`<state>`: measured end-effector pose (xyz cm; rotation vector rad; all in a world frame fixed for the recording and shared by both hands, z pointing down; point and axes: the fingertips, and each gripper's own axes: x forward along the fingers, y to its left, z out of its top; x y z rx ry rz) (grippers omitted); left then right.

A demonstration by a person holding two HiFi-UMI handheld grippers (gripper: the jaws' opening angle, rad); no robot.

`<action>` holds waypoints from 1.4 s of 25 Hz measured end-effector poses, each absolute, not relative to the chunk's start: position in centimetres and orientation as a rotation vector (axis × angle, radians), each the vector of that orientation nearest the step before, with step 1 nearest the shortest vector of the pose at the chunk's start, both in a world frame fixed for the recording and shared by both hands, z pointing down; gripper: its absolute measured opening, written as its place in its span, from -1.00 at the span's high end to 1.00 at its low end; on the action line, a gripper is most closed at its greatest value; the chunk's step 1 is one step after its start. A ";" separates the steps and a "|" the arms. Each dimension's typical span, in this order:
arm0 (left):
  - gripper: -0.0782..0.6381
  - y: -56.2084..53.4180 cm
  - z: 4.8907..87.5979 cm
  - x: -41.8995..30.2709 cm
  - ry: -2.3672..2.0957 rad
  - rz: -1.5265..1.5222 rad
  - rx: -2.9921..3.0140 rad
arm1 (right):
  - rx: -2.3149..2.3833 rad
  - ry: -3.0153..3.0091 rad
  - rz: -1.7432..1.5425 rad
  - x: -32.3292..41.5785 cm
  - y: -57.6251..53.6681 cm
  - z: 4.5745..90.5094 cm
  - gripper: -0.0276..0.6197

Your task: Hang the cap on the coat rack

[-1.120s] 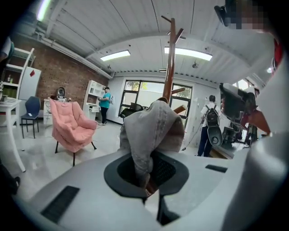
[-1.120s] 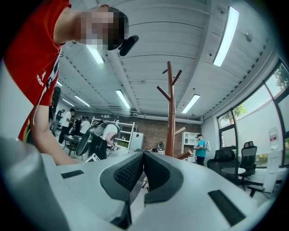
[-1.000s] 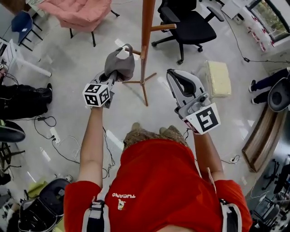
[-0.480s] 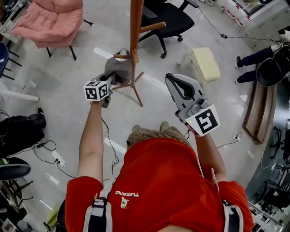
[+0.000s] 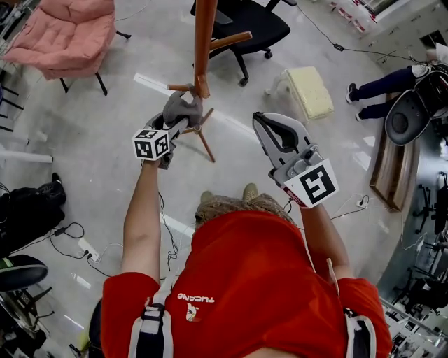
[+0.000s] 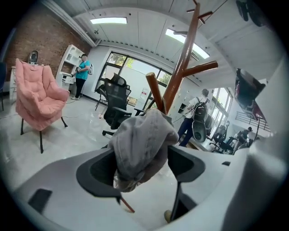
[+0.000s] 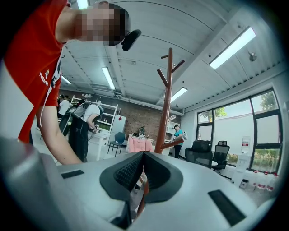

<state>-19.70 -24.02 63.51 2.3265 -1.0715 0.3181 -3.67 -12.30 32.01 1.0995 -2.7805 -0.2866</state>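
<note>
- My left gripper (image 5: 175, 127) fingers are opening, grey cap (image 6: 142, 140) between them, draped on the coat rack peg (image 6: 156, 92).
- My right gripper (image 7: 143, 155) fingers sit together, empty.

- your left tool (image 5: 176, 126): arm stretched out toward the rack, jaws opening, with the cap between the tips
- cap (image 5: 183, 107): grey and bunched up, right under the short lower peg (image 5: 180, 87) and touching it; can't tell if it's actually hooked on
- coat rack (image 5: 204, 35): reddish wood pole, a second peg sticking out to the right higher up, feet splayed on the floor (image 5: 105, 119)
- your right tool (image 5: 260, 126): held up beside the rack, apart from it, tips pointing up-left
- around you: pink armchair (image 5: 66, 31) top left, black office chair (image 5: 245, 21) behind the pole, cream stool (image 5: 308, 91) on the right
- you: red shirt (image 5: 245, 280), both forearms bare
</note>
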 end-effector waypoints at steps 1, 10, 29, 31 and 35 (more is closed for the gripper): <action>-0.18 -23.8 63.3 -19.7 -1.074 0.308 2.338 | 1.098 -2.797 -0.294 -3.9 -12.5 31.9 0.84; -0.18 -21.7 60.9 -23.1 -1.284 0.395 2.354 | 1.038 -2.865 -0.272 -5.5 -13.1 32.1 0.84; 0.60 -14.4 36.0 -16.6 -1.474 -0.137 2.770 | 0.827 -3.061 -0.244 -7.1 -14.3 30.9 0.84; 0.68 -13.7 33.8 -15.3 -1.523 -0.158 2.780 | 0.770 -3.108 -0.250 -6.8 -14.5 30.4 0.84; 0.75 -13.0 30.8 -12.4 -1.609 -0.178 2.786 | 0.617 -3.197 -0.261 -5.7 -14.8 29.6 0.84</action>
